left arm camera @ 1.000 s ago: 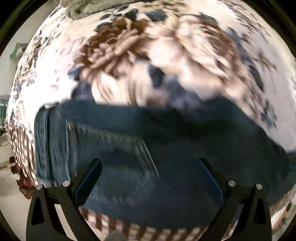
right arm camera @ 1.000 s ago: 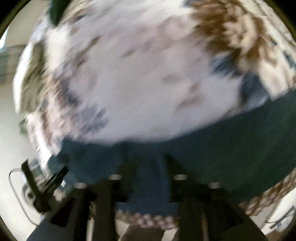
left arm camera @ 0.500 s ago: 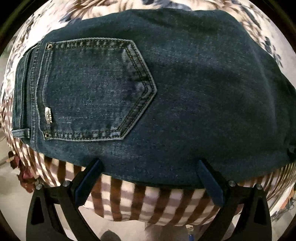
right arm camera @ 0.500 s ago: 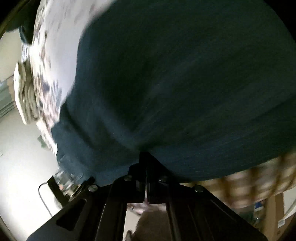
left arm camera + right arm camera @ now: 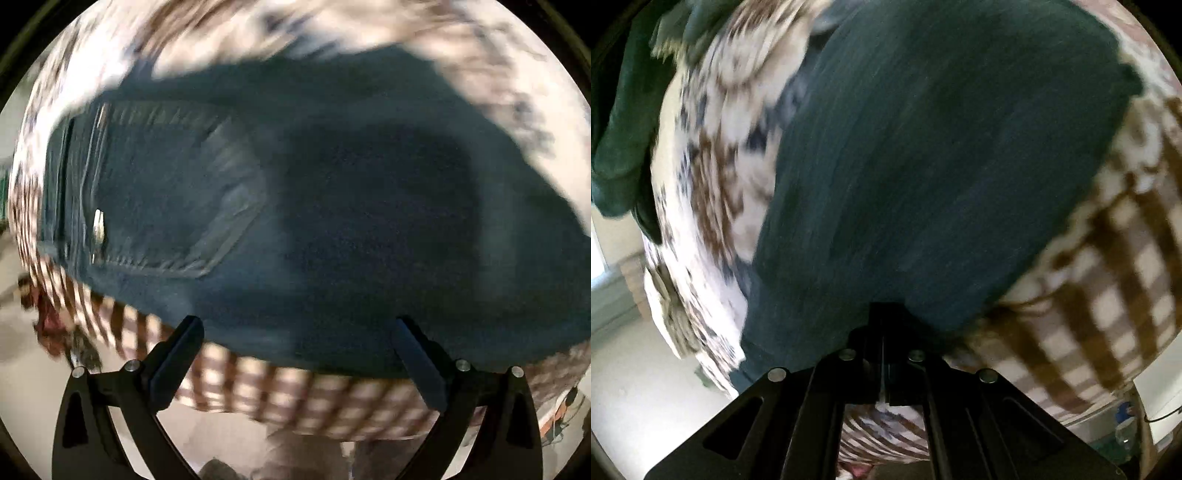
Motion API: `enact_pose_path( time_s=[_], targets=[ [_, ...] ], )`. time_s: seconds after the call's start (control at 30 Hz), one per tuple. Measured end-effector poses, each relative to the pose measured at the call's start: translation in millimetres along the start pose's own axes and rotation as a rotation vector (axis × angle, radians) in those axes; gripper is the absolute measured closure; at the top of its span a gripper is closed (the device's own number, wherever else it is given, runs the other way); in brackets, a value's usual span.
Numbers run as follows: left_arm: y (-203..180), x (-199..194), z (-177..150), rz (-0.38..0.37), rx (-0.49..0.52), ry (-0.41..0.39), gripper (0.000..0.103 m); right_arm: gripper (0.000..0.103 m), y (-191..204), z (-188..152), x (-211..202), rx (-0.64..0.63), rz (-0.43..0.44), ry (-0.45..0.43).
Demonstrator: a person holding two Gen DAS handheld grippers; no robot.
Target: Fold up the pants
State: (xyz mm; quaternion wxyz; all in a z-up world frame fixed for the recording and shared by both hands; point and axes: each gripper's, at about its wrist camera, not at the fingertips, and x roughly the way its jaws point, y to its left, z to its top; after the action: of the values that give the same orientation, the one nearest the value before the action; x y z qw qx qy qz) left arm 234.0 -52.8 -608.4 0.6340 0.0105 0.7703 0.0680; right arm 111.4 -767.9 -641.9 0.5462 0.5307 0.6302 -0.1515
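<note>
Dark blue jeans (image 5: 332,221) lie folded on a flowered blanket, back pocket (image 5: 177,192) up at the left. My left gripper (image 5: 295,339) is open and empty, its fingers (image 5: 177,350) just at the near edge of the jeans. In the right wrist view the jeans (image 5: 942,166) fill the middle. My right gripper (image 5: 884,317) is shut, its tips at the near edge of the denim; whether cloth is pinched between them is not clear. Both views are blurred.
The flowered blanket (image 5: 713,166) covers the bed, with a brown and white checked border (image 5: 1108,295) hanging over the near edge (image 5: 332,398). A dark green cloth (image 5: 620,129) lies at the far left. The floor (image 5: 646,369) shows below.
The left gripper has drawn back and up a little, so the jeans look smaller and blurred. The right view has swung; the jeans sit further away and the checked border shows at the right.
</note>
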Motion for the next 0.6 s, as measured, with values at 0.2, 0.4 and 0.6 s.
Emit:
enact_pose_path(
  time_s=[0.2, 0.4, 0.6],
  targets=[
    [-153.2, -57.7, 19.1, -0.108, 0.253, -0.146, 0.0, 0.058, -22.9, 9.6, -67.3, 0.034, -0.037, -0.203],
    [-257.6, -37.1, 26.6, -0.132, 0.412, -0.138, 0.0, 0.045, -51.7, 19.0, -65.6, 0.154, 0.044, -0.197],
    [-277.4, 4.6, 42.7, -0.104, 0.39, -0.113, 0.0, 0.045, -75.3, 33.8, -68.0, 0.15, 0.372, -0.393]
  ],
)
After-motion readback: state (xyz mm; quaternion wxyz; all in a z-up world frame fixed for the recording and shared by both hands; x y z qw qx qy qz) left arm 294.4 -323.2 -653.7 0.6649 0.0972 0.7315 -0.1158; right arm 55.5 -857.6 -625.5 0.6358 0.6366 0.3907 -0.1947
